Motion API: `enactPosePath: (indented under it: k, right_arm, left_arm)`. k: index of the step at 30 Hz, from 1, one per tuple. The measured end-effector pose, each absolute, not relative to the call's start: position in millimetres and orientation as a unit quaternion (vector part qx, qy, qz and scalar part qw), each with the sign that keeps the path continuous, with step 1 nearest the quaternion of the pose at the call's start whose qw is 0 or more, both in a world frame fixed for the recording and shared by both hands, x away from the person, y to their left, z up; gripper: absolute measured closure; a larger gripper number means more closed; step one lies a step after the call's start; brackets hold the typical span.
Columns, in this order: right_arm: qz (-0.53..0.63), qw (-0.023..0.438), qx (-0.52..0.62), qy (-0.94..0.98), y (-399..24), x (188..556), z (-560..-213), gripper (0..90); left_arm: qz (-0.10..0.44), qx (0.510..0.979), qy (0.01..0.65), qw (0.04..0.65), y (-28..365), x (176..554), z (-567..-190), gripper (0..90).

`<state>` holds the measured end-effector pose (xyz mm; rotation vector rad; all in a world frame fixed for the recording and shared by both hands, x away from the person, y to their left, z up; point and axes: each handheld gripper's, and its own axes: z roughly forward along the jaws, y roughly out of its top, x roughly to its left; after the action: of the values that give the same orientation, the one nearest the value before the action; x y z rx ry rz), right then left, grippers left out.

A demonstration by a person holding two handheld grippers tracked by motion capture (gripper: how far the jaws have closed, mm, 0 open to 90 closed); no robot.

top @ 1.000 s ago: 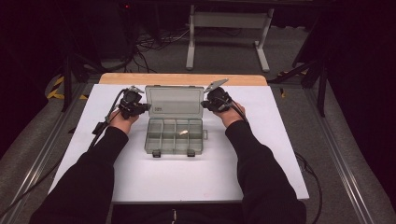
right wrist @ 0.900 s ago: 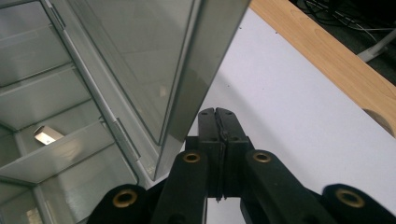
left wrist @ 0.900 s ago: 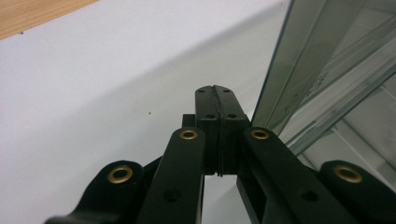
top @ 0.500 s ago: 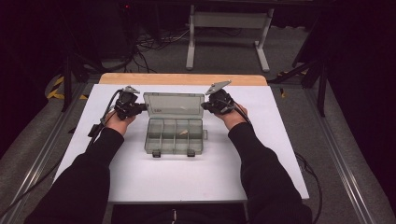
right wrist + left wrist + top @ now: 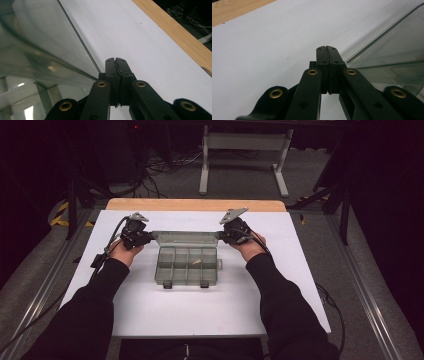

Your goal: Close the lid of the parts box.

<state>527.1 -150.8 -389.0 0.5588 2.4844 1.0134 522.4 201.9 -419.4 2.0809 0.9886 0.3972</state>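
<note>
Cables (image 5: 165, 165), metal stand (image 5: 243, 150) beyond table (image 5: 195, 204).

Box (image 5: 187, 265): clear smoky plastic, glossy, lid (image 5: 392, 47) reflective; table top (image 5: 165, 315): white, matt, smooth; far edge (image 5: 195, 204): pale wood grain; left gripper (image 5: 327, 50) and right gripper (image 5: 116, 61): matt black plastic, brass-coloured rivets.

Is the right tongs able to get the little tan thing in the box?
Probably yes. The box lies open with its lid folded back, so nothing covers the little tan thing. The right tongs sit beside the lid, shut, and would need opening first.
</note>
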Motion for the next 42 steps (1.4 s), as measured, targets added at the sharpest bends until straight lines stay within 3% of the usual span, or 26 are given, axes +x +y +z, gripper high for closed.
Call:
enactPosePath:
  k: [21, 42]
  right_arm:
    - [0.365, 0.167, 0.181, 0.898, -150, 504, -380, 88.0]
    - [0.343, 0.114, 0.167, 0.917, -139, 479, -375, 90.0]
  left_arm:
    - [0.107, 0.831, 0.381, 0.392, 207, 507, -410, 90.0]
    - [0.073, 0.882, 0.297, 0.358, 200, 481, -395, 89.2]
